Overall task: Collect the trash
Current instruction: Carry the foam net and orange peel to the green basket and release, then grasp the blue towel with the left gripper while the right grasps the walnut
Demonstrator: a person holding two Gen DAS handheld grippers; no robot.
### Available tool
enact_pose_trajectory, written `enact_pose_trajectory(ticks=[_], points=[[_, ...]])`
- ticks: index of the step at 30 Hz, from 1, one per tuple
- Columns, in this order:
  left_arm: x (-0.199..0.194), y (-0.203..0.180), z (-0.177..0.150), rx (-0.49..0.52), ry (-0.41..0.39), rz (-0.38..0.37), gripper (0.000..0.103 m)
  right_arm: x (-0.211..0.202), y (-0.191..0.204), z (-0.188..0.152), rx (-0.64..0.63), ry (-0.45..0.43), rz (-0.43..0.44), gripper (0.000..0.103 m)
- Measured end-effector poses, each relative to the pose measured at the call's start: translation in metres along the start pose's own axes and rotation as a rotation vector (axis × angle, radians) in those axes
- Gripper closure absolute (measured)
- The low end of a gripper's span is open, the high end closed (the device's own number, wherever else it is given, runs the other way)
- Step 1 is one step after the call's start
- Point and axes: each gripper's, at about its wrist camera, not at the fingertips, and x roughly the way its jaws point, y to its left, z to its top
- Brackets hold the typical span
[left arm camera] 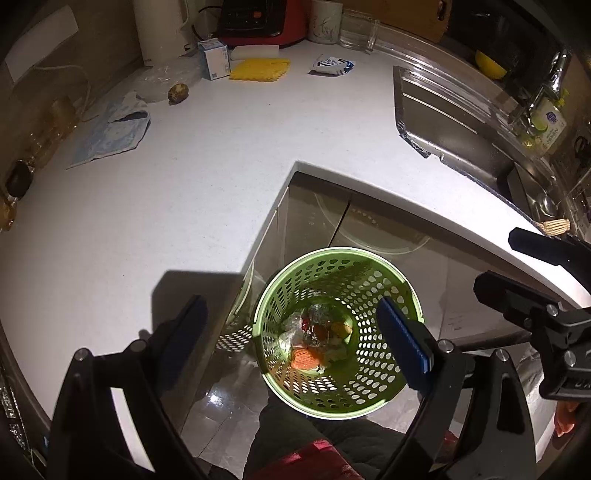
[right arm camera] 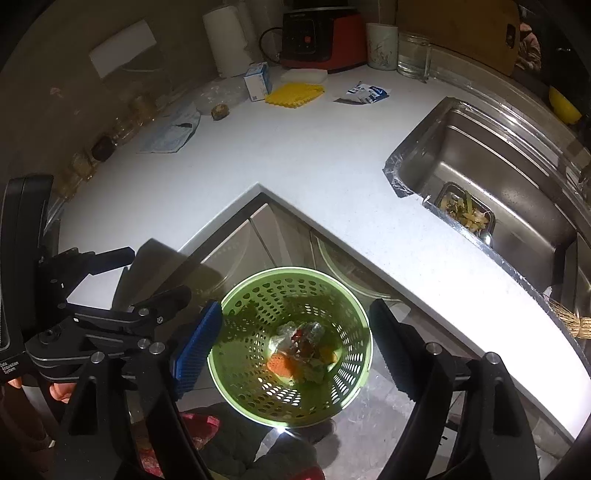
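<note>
bin mouth: green perforated bin stands open-topped on the floor in the counter's inner corner, trash only at its bottom | near counter: white worktop bare in the middle | far edge: crowded (yellow mat, small box, wrapper, glass jar) | right: sink basin sunk below the worktop

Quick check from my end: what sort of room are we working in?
Most likely a home kitchen: a white L-shaped countertop with a stainless sink set in it, a red appliance at the back wall, and cabinet doors under the counter.
</note>
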Motion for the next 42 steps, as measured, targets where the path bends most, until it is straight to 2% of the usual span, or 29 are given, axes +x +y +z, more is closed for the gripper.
enact_pose_trajectory(ticks=[5,9,16,23,28,32,42], points=[[0.002,0.022,0.016,-0.033,-0.016,0.020,0.015,0.003,0.000,0.013,0.021,-0.014,-0.009,0.016],[0.003,0.054,0.036,-0.069,-0.043,0.059,0.015,0.007,0.004,0.028,0.028,-0.028,-0.015,0.015],[0.018,0.135,0.076,-0.160,-0.072,0.171,0.015,0.025,0.018,0.059,0.023,-0.036,-0.024,0.014],[0.044,0.200,0.110,-0.246,-0.072,0.214,0.015,0.046,0.034,0.086,0.010,-0.021,-0.036,0.014],[0.061,0.226,0.135,-0.262,-0.082,0.215,0.015,0.059,0.046,0.104,0.002,-0.013,-0.050,0.014],[0.079,0.241,0.157,-0.257,-0.086,0.212,0.015,0.069,0.054,0.116,-0.003,-0.014,-0.072,0.009],[0.120,0.271,0.199,-0.298,-0.043,0.218,0.015,0.097,0.072,0.160,-0.022,-0.009,-0.070,0.008]])
